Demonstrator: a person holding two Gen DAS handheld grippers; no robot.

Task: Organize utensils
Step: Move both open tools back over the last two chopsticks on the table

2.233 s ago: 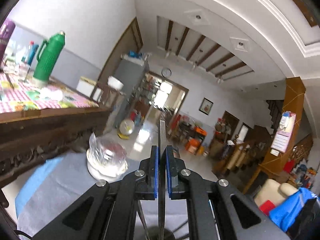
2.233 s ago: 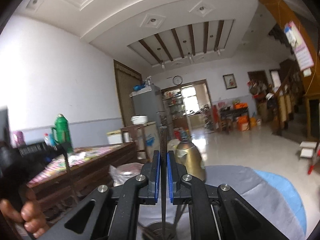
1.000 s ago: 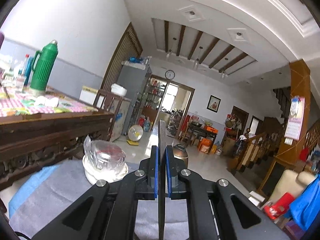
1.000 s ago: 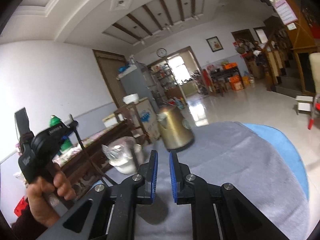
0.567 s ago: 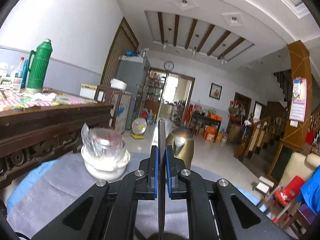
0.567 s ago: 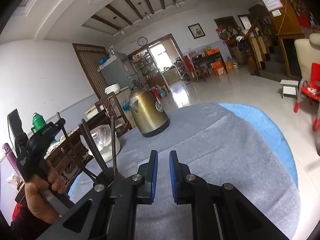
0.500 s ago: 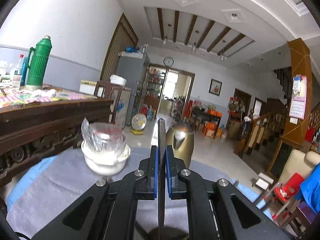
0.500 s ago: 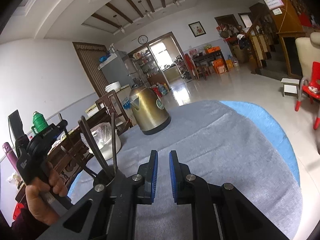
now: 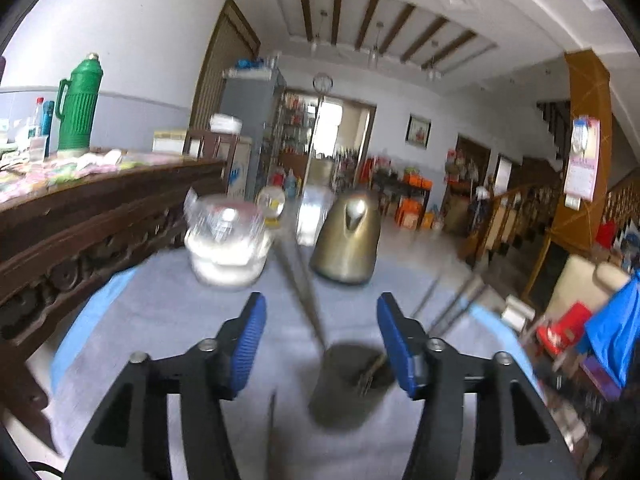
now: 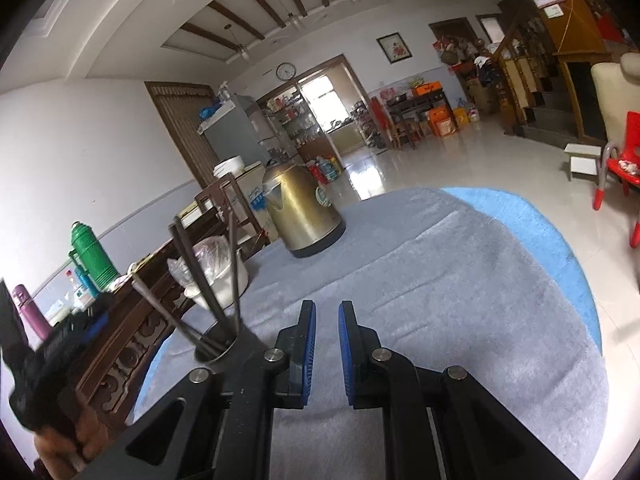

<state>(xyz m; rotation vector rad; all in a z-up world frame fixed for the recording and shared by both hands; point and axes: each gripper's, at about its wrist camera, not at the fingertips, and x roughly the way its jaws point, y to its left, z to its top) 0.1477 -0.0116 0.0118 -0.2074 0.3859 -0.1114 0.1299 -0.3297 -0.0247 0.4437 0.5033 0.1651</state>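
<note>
A dark metal utensil cup (image 9: pixel 344 384) stands on the grey cloth just ahead of my left gripper (image 9: pixel 320 344), which is wide open and empty. Several long dark utensils (image 9: pixel 298 280) lean out of the cup. The cup (image 10: pixel 218 350) also shows at the left of the right wrist view with utensils (image 10: pixel 192 272) sticking up. My right gripper (image 10: pixel 327 348) has its jaws a narrow gap apart with nothing between them, to the right of the cup. The left gripper (image 10: pixel 60 344) is blurred at the far left there.
A brass kettle (image 9: pixel 348 240) and a plastic-wrapped white bowl (image 9: pixel 226 252) stand at the far side of the grey-covered round table (image 10: pixel 460 288). A dark carved wooden table (image 9: pixel 80 216) with a green thermos (image 9: pixel 78 104) lies to the left.
My left gripper has opened and let go of the utensil, which now stands in the cup. My right gripper let go earlier and has drawn back to the right of the cup.
</note>
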